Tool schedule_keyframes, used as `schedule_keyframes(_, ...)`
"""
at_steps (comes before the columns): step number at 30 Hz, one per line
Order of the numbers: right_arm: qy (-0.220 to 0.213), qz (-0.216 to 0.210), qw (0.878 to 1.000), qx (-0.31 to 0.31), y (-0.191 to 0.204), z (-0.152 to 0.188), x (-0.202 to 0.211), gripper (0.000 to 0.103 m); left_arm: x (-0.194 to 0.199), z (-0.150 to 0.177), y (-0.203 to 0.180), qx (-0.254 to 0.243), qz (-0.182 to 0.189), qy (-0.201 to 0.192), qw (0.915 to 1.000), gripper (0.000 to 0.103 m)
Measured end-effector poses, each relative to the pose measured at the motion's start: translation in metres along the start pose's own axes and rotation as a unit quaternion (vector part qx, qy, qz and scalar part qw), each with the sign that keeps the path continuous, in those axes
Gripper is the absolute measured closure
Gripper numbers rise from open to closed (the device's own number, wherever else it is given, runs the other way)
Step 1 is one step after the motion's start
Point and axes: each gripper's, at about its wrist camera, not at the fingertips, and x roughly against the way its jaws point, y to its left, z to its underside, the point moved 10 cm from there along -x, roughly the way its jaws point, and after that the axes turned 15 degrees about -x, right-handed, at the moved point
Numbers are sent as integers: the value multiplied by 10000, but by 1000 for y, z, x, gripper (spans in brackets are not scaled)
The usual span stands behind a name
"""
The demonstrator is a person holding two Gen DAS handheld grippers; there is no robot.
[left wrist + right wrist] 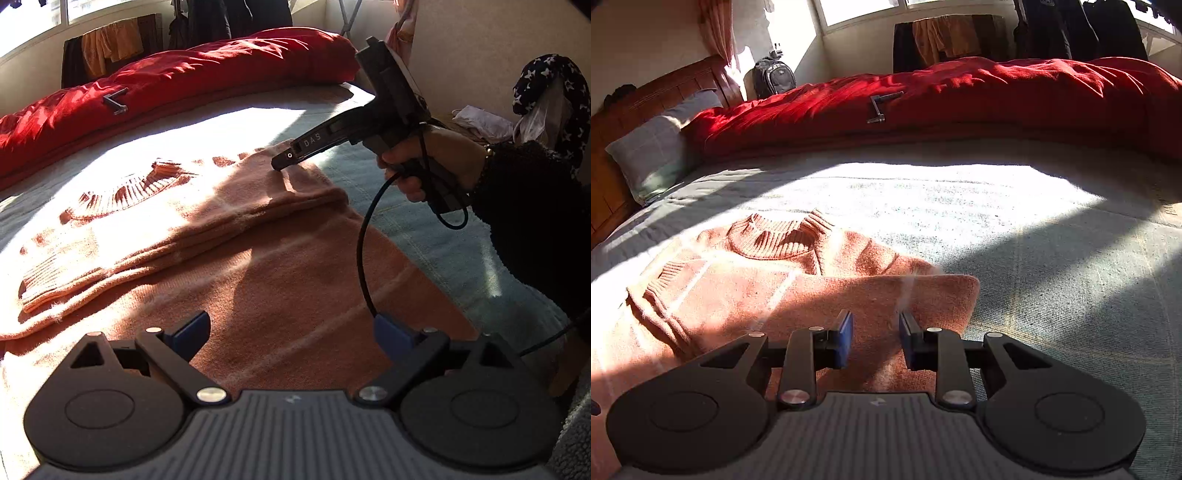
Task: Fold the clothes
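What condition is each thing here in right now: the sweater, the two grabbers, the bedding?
Orange sweater: flat on the bed, sleeves folded in over the body.
Left gripper: open wide, empty, above the sweater.
Right gripper: narrowly open, nothing between its pads.
Red duvet: rumpled, bunched along the far side.
Grey pillow: propped against the headboard.

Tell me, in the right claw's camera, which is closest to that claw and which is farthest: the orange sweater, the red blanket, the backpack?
1. Orange sweater, right under the right claw.
2. Red blanket, across the bed's far side.
3. Backpack, far left corner.
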Motion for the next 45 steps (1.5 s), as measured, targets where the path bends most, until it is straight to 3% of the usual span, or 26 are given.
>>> schedule_keyframes(2,117,84,9999,-7,-11,9,-13,75,2,7,3,150,-89,59,9998,8)
schedule_keyframes(4,69,-106,9998,-128,-17,12,-9,75,6,15,7,342,-179,115,9992,8)
schedule_keyframes(8,12,-132,9998,-161,-15,-3,2,73,7,26,12,652,-280,195,9973,8)
schedule_keyframes(11,-199,-92,9997,-61,-12,-20,3,73,6,28,10,716,-359,225,9965,8)
schedule_keyframes(15,113,228,9995,-182,-31,-18,-24,75,13,26,4,674,-411,166,9967,8)
schedule_keyframes(18,97,216,9990,-378,-33,-20,-19,75,19,31,5,757,-471,150,9959,8)
schedule_keyframes(23,171,-205,9994,227,16,-8,7,66,20,37,8,954,-547,174,9938,8)
schedule_keyframes(25,330,-241,9967,697,34,7,6,61,20,38,8,977,-537,143,9937,8)
schedule_keyframes(29,434,-52,9947,933,35,31,-7,56,22,41,8,1002,-541,126,9934,8)
schedule_keyframes(33,314,-86,9969,709,40,24,12,55,25,49,13,1048,-565,152,9928,8)
schedule_keyframes(36,350,-227,9966,706,46,32,17,46,24,53,16,1066,-518,143,9928,8)
schedule_keyframes(38,502,-25,9957,778,43,45,8,46,24,54,18,1020,-485,136,9935,8)
schedule_keyframes(42,333,58,9972,666,53,40,18,46,24,57,21,940,-338,57,9950,8)
schedule_keyframes(45,225,33,9963,826,72,35,20,39,25,60,26,852,-279,8,9960,8)
